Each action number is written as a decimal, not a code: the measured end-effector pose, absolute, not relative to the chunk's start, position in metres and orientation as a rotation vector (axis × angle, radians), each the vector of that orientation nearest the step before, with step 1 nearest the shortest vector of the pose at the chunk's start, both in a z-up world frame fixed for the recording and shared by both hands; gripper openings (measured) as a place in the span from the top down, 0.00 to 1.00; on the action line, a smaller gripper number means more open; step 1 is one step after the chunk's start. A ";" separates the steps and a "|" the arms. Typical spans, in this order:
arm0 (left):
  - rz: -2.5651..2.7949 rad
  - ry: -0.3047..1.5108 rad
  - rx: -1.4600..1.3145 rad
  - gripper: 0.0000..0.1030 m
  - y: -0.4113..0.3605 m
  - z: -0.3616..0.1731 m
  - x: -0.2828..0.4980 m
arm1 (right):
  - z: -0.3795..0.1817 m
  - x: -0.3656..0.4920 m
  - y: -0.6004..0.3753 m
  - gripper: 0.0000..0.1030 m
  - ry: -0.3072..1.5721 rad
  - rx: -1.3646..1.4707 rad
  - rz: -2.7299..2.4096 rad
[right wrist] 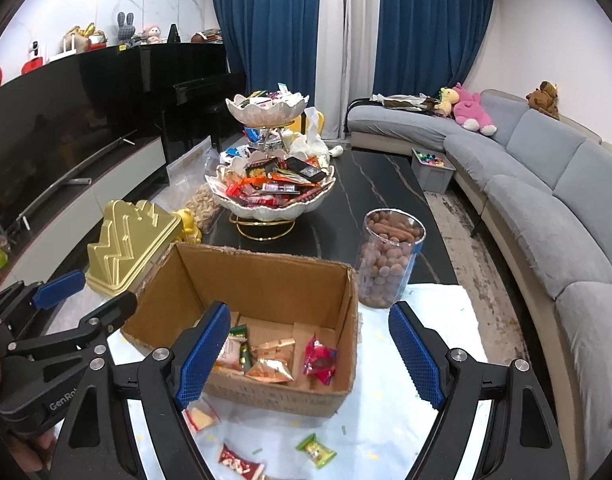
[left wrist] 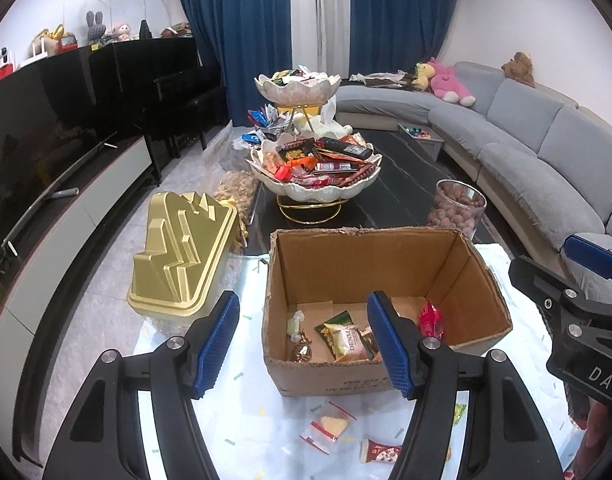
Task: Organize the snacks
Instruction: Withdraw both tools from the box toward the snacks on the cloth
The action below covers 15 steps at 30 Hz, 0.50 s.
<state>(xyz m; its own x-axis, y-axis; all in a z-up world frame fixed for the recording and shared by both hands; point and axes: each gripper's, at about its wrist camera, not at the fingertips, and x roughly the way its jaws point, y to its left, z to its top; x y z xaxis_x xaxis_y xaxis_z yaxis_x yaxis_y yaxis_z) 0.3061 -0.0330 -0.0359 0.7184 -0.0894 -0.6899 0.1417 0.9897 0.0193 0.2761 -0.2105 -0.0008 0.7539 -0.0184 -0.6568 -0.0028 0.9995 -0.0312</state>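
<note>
Both our left gripper [left wrist: 306, 344] and right gripper [right wrist: 310, 356] hang open and empty; the loose green candy [right wrist: 316, 449] lies at six o'clock below our right jaws, nearer them, short of the cardboard box [right wrist: 266, 398].

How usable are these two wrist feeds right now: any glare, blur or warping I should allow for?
Left wrist view: evenly lit, sharp on the cardboard box; fisheye bends the sofa and darkens the corners. Right wrist view: equally sharp, the same warping, and room reflections on the glossy TV screen.
</note>
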 end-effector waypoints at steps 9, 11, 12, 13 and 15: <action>-0.159 0.765 0.098 0.36 -0.047 -0.043 0.289 | -0.007 0.255 -0.226 0.20 0.725 -0.013 -0.029; -0.169 0.769 0.103 0.36 -0.050 -0.046 0.285 | -0.008 0.252 -0.230 0.20 0.727 -0.009 -0.034; -0.173 0.770 0.106 0.36 -0.051 -0.047 0.283 | -0.010 0.249 -0.232 0.20 0.730 -0.006 -0.038; -0.177 0.771 0.108 0.36 -0.053 -0.048 0.280 | -0.011 0.248 -0.233 0.20 0.731 -0.003 -0.040; -0.183 0.773 0.110 0.35 -0.055 -0.050 0.275 | -0.014 0.243 -0.237 0.20 0.735 0.003 -0.044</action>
